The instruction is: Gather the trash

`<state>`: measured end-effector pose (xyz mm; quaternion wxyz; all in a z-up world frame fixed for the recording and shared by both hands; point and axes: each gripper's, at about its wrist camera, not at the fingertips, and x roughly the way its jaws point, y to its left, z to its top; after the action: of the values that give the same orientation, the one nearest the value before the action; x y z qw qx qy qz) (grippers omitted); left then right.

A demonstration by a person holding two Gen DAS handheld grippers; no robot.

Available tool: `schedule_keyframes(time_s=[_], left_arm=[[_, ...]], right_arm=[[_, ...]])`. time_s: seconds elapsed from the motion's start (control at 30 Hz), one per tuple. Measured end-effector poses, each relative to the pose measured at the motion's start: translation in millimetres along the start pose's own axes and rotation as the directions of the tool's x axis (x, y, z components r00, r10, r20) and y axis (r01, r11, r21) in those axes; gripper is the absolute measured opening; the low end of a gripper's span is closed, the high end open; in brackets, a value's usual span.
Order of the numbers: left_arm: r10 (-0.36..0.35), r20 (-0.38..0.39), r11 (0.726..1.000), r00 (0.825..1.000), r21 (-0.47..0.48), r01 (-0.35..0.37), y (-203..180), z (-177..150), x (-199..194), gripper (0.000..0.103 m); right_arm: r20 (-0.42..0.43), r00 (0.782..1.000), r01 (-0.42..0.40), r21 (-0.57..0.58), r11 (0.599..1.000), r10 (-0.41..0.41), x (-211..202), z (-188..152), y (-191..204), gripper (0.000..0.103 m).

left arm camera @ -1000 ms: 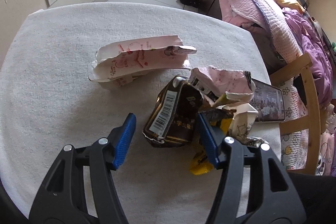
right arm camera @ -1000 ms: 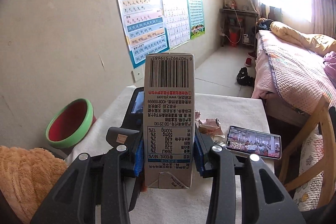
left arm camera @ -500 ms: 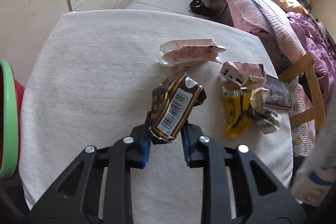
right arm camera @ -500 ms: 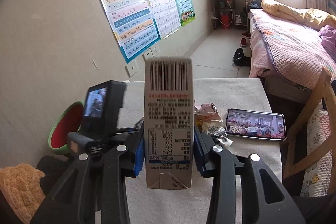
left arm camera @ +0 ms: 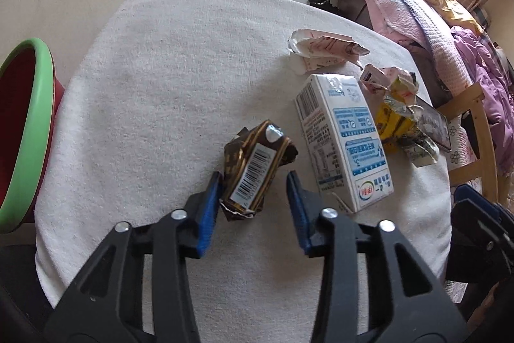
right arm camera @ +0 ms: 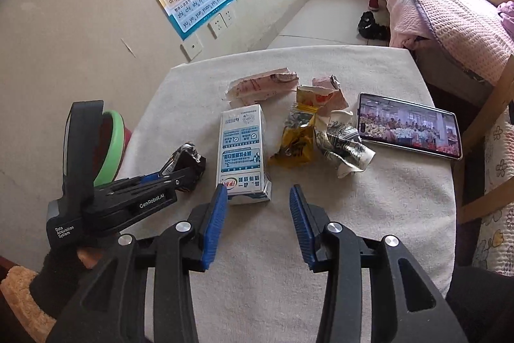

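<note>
Left wrist view: left gripper [left arm camera: 253, 201] has the crushed brown drink carton [left arm camera: 257, 169] between its blue pads. Jaws are opening; left pad sits against the carton's lower edge, right pad shows a clear gap, so nothing is clamped. Can't tell if the carton rests on the white tablecloth [left arm camera: 160, 85] or leans on the left pad. Its long axis runs up and away from the fingers, tilted slightly right, barcode face up.

Right wrist view: right gripper [right arm camera: 258, 208] jaws also opening, nothing between them. White-and-blue milk carton [right arm camera: 242, 156] lies flat on the cloth just ahead of the fingertips, long axis pointing straight away, near end level with the left pad tip and off to the left of the gap centre.

Key relation: green-rimmed red bin [left arm camera: 22, 134] sits beside the table's left edge, well apart from both cartons. Left hand is the nearer one to it; brown carton lies between the bin and the milk carton.

My read: neither carton is secured, and the drop point isn't under either. Left needs to re-close across the brown carton's short axis before going bin-ward. Right needs a small shift left to centre on the milk carton.

Remaining: pink wrapper [right arm camera: 263, 85], yellow wrapper [right arm camera: 295, 137], crumpled paper [right arm camera: 343, 143], all farther out, next to a phone [right arm camera: 408, 126].
</note>
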<state>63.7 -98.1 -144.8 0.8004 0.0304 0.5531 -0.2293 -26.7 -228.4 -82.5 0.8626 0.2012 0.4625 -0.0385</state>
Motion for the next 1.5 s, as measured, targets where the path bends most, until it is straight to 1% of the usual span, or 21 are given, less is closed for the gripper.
schedule_keyframes(time_s=[0.17, 0.27, 0.37, 0.43, 0.57, 0.63, 0.7, 0.77, 0.87, 0.97, 1.03, 1.07, 1.1, 1.17, 1.2, 1.27, 1.33, 1.37, 1.4, 1.43, 1.5], left_arm=[[0.01, 0.02, 1.0, 1.0, -0.008, -0.01, 5.2, -1.9, -6.1, 0.049], [0.017, 0.033, 0.999, 0.999, -0.032, -0.016, 9.8, 4.2, -6.4, 0.049], [0.033, 0.03, 0.999, 0.999, -0.014, -0.033, 8.7, 7.8, -3.5, 0.049], [0.037, 0.01, 0.999, 0.999, -0.026, -0.037, 11.4, 6.4, 2.2, 0.049], [0.032, -0.009, 0.999, 0.999, -0.039, -0.032, 12.2, 3.6, 11.5, 0.046], [0.029, -0.018, 0.999, 0.999, -0.033, -0.03, 10.3, 3.0, 15.0, 0.04], [0.027, -0.017, 0.999, 0.999, -0.024, -0.028, 8.1, 1.7, 14.6, 0.037], [0.027, -0.016, 0.999, 1.0, -0.017, -0.027, 8.3, 0.7, 12.6, 0.028], [0.033, -0.008, 0.999, 0.999, -0.026, -0.033, 12.5, -1.4, 8.1, 0.026], [0.044, 0.032, 0.998, 0.999, -0.049, -0.042, 17.5, -2.4, -2.5, 0.026], [0.049, 0.061, 0.998, 0.997, -0.052, -0.046, 19.1, -0.5, -8.9, 0.027], [0.05, 0.067, 0.998, 0.997, -0.053, -0.047, 19.7, 0.6, -10.3, 0.027], [0.05, 0.068, 0.998, 0.996, -0.054, -0.046, 20.3, 1.4, -10.9, 0.028], [0.05, 0.068, 0.998, 0.996, -0.052, -0.046, 20.9, 2.4, -10.1, 0.038], [0.05, 0.07, 0.998, 0.996, -0.049, -0.047, 21.3, 2.9, -8.7, 0.041], [0.049, 0.06, 0.998, 0.997, -0.042, -0.047, 21.1, 4.5, -4.2, 0.047], [0.057, 0.06, 0.998, 0.997, -0.042, -0.054, 20.0, 7.1, -0.7, 0.047], [0.057, 0.06, 0.998, 0.997, -0.044, -0.055, 20.1, 7.9, 0.1, 0.047], [0.058, 0.059, 0.998, 0.997, -0.043, -0.055, 20.2, 8.8, 0.7, 0.047], [0.06, 0.06, 0.998, 0.996, -0.04, -0.058, 20.5, 9.3, 0.7, 0.047], [0.063, 0.06, 0.998, 0.996, -0.034, -0.061, 20.3, 10.4, 1.3, 0.047]], right_arm=[[-0.023, 1.0, 0.007, 0.023, 1.0, -0.006, 12.7, 5.5, -0.2, 0.052], [-0.097, 0.994, 0.042, 0.007, 0.999, -0.041, 40.2, 14.9, 8.5, 0.053], [-0.14, 0.988, 0.064, -0.018, 0.998, -0.066, 62.9, 16.9, 15.2, 0.053], [-0.157, 0.985, 0.072, -0.021, 0.997, -0.075, 73.2, 15.2, 14.8, 0.053], [-0.149, 0.988, 0.047, -0.011, 0.999, -0.048, 75.5, 15.1, 10.5, 0.053], [-0.152, 0.988, 0.029, -0.012, 1.0, -0.031, 75.4, 15.3, 10.0, 0.049], [-0.159, 0.987, 0.009, -0.006, 1.0, -0.01, 74.8, 16.1, 10.4, 0.039], [-0.161, 0.987, 0.006, -0.007, 1.0, -0.007, 72.7, 16.4, 9.7, 0.035], [-0.164, 0.986, 0.002, 0.013, 1.0, 0.0, 69.4, 16.1, 5.7, 0.033], [-0.144, 0.99, 0.009, 0.025, 1.0, -0.005, 66.8, 15.9, 4.1, 0.037], [-0.13, 0.992, 0.002, 0.027, 1.0, 0.002, 65.2, 16.7, 5.1, 0.049], [-0.126, 0.992, -0.002, 0.024, 1.0, 0.005, 65.8, 16.8, 6.7, 0.058], [-0.123, 0.992, -0.004, 0.017, 1.0, 0.006, 65.9, 16.5, 8.6, 0.06], [-0.12, 0.993, -0.005, 0.007, 1.0, 0.006, 68.2, 17.1, 11.1, 0.063], [-0.118, 0.993, -0.001, 0.003, 1.0, 0.002, 69.9, 16.9, 11.9, 0.067], [-0.13, 0.991, 0.015, -0.008, 1.0, -0.016, 77.2, 14.9, 13.3, 0.068], [-0.163, 0.986, 0.026, -0.011, 1.0, -0.028, 87.6, 11.6, 13.0, 0.068], [-0.173, 0.984, 0.029, -0.007, 1.0, -0.03, 91.1, 10.8, 12.1, 0.066], [-0.182, 0.983, 0.028, 0.003, 1.0, -0.027, 93.1, 10.3, 10.1, 0.059], [-0.186, 0.982, 0.023, 0.013, 1.0, -0.02, 93.3, 10.4, 8.5, 0.056], [-0.179, 0.984, 0.004, 0.041, 0.999, 0.003, 90.2, 11.9, 4.9, 0.056]])
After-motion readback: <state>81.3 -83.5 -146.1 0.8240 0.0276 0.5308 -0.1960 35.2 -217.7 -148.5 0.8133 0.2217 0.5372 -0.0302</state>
